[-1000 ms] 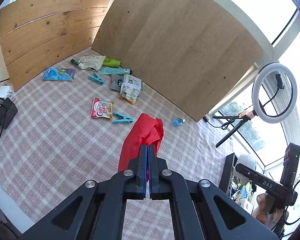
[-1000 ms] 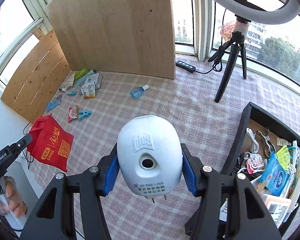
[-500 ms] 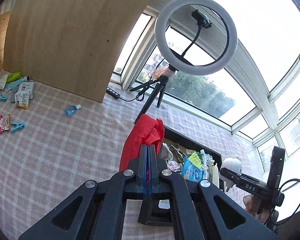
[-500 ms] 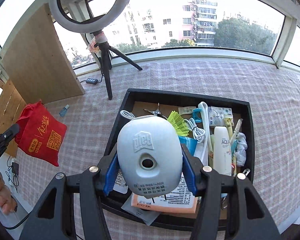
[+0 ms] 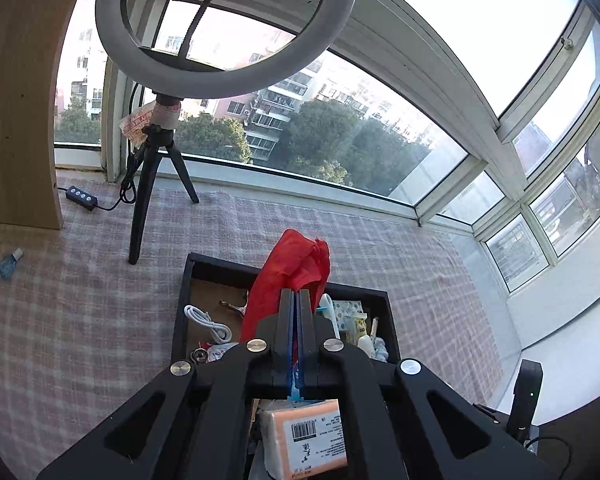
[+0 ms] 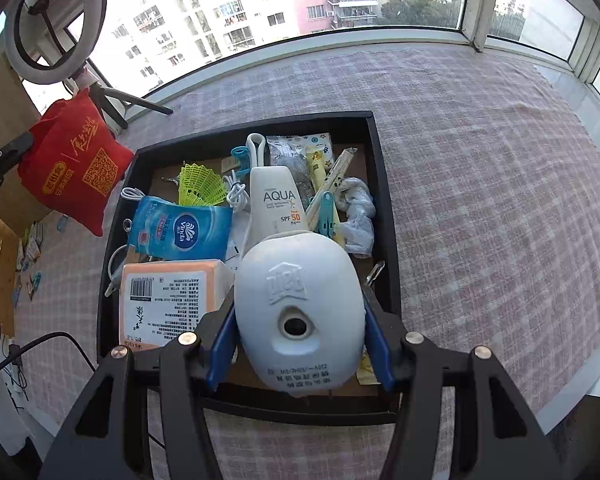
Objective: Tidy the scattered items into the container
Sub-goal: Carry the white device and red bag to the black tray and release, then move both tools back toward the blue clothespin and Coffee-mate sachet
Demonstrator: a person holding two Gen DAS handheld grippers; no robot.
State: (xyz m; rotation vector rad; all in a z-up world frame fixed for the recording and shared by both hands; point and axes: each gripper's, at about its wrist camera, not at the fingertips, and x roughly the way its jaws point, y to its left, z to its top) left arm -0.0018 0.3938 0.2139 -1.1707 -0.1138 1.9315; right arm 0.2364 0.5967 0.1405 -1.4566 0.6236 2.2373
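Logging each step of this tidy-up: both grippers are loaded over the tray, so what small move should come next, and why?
Probably lower the right gripper and release the white domed plug-in device: it hangs over the black tray, above the orange tissue pack.

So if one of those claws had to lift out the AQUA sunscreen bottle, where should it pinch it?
Probably across the narrow neck near the white cap, coming straight down from above. The AQUA sunscreen bottle lies flat in the black tray, its wide bottom end hidden by the white plug-in device that the right claw holds.
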